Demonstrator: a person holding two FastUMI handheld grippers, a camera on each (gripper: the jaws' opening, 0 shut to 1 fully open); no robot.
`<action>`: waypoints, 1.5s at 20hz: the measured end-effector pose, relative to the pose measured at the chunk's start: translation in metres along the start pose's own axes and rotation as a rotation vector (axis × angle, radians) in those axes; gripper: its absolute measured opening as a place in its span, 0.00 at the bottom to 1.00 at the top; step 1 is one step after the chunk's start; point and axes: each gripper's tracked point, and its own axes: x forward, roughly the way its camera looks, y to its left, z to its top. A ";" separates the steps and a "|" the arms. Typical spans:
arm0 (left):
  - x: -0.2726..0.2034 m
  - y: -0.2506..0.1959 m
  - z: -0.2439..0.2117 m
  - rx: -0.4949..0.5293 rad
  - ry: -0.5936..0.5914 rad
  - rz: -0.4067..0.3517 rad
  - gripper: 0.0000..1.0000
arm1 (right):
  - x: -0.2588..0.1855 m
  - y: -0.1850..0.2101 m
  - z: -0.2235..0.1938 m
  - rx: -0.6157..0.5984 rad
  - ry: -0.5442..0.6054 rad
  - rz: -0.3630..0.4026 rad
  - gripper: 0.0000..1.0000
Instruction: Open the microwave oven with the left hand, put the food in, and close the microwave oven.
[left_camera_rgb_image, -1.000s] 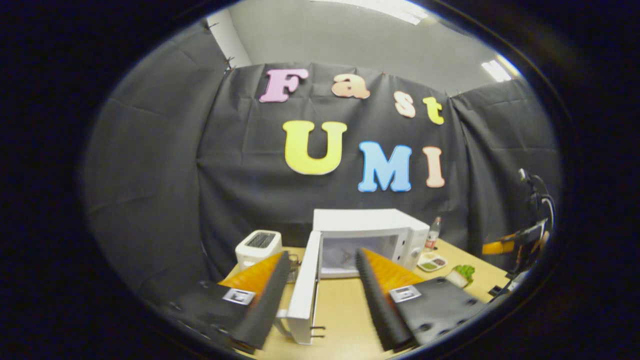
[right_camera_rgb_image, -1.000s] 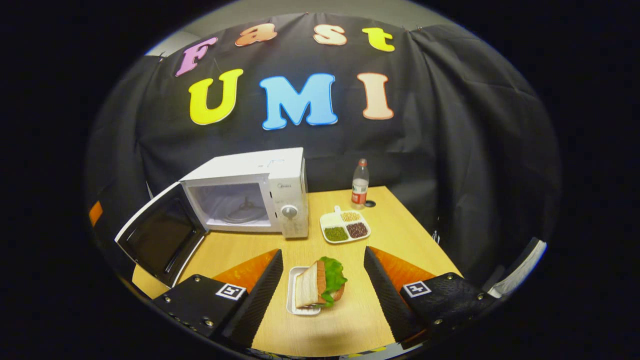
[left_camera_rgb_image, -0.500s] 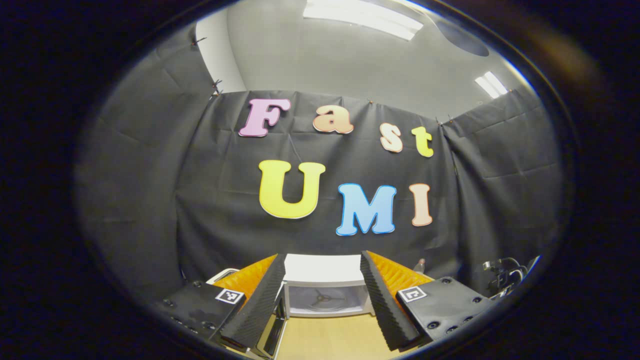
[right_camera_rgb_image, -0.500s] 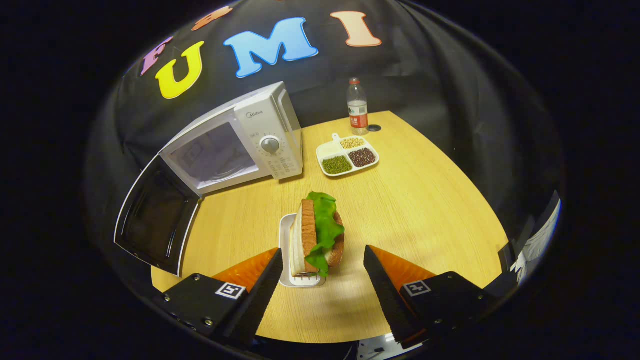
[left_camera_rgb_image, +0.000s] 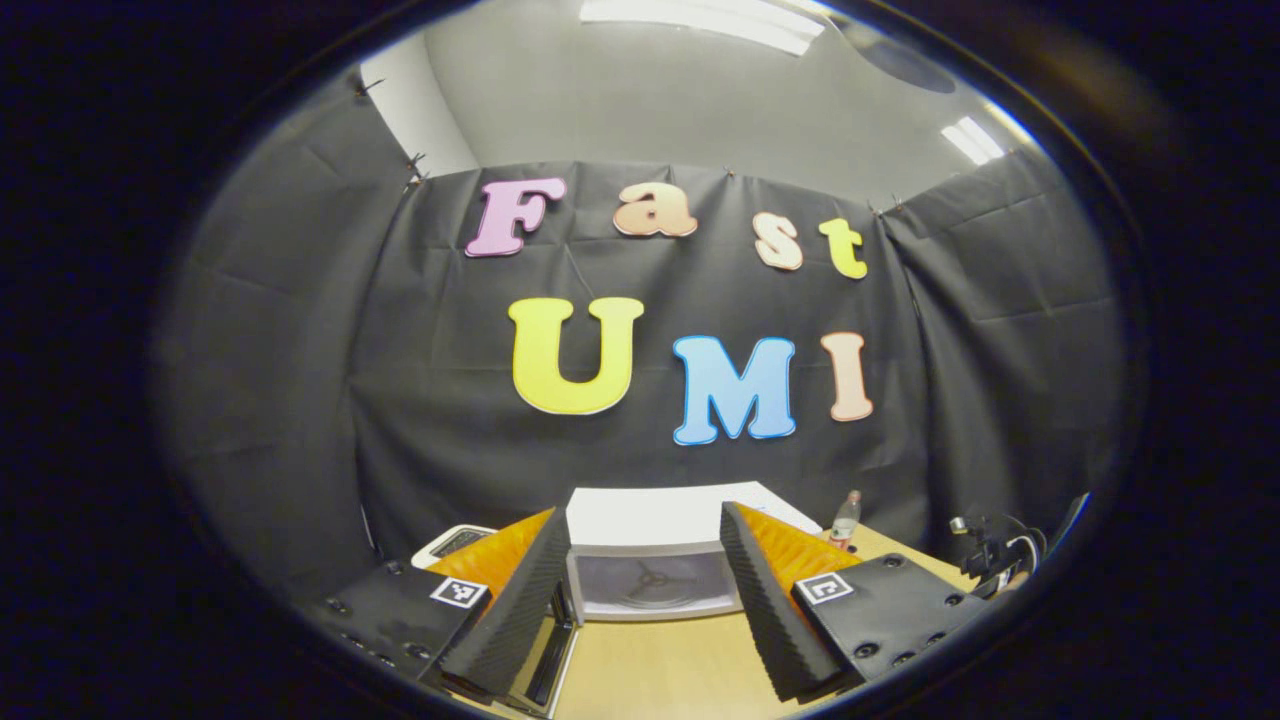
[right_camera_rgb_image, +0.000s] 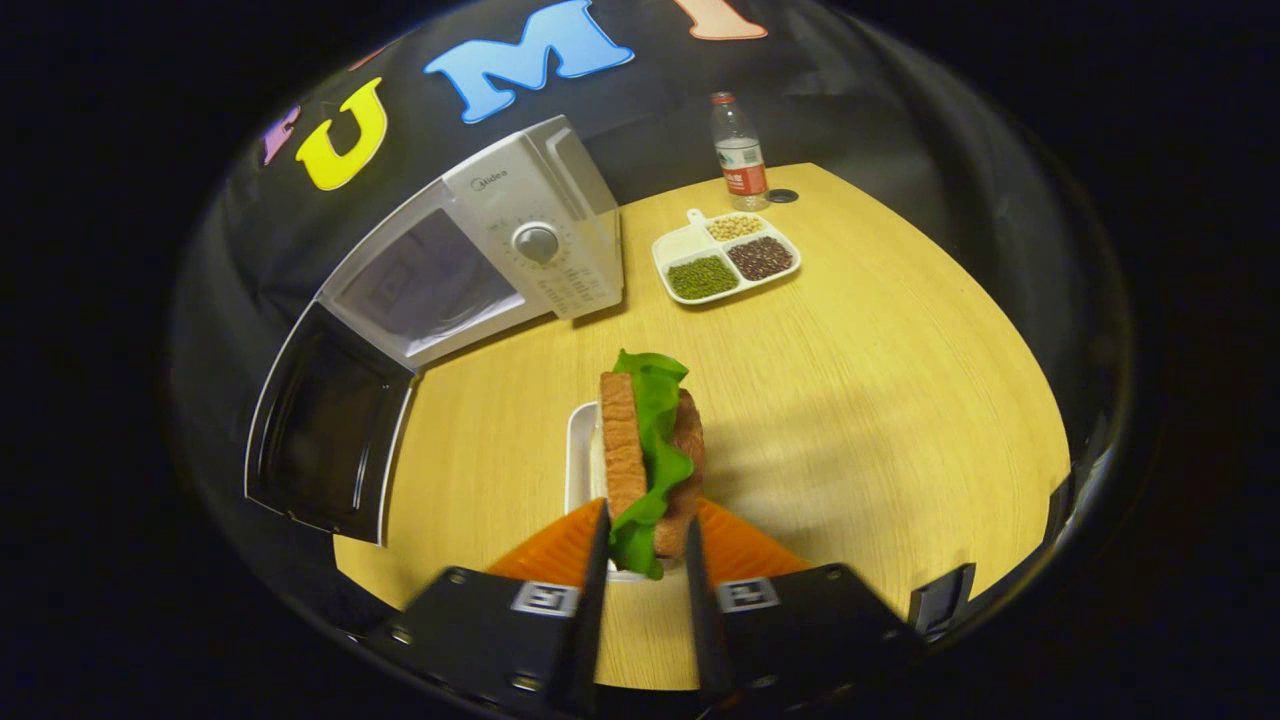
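Right gripper (right_camera_rgb_image: 645, 560) has just pinched shut on the sandwich (right_camera_rgb_image: 650, 455), which sits on its small white tray (right_camera_rgb_image: 578, 450) in front of the microwave (right_camera_rgb_image: 480, 260). Door (right_camera_rgb_image: 325, 425) hangs open. Left gripper (left_camera_rgb_image: 645, 590), jaws apart and empty, has pulled back, so loading looks next.

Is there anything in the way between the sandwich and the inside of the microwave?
Nothing visible blocks it. The sandwich sits between the right gripper jaws. The microwave door hangs wide open, off to one side, and only bare table lies between.
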 end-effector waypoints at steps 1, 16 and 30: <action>0.003 0.000 0.000 -0.004 0.000 0.002 0.96 | 0.000 0.001 0.002 -0.010 -0.001 0.007 0.19; -0.006 0.028 0.012 0.004 -0.014 0.057 0.96 | -0.021 0.155 0.097 0.239 -0.174 0.440 0.13; -0.051 0.135 0.018 0.034 0.008 0.166 0.96 | 0.107 0.259 0.144 0.851 -0.249 0.480 0.13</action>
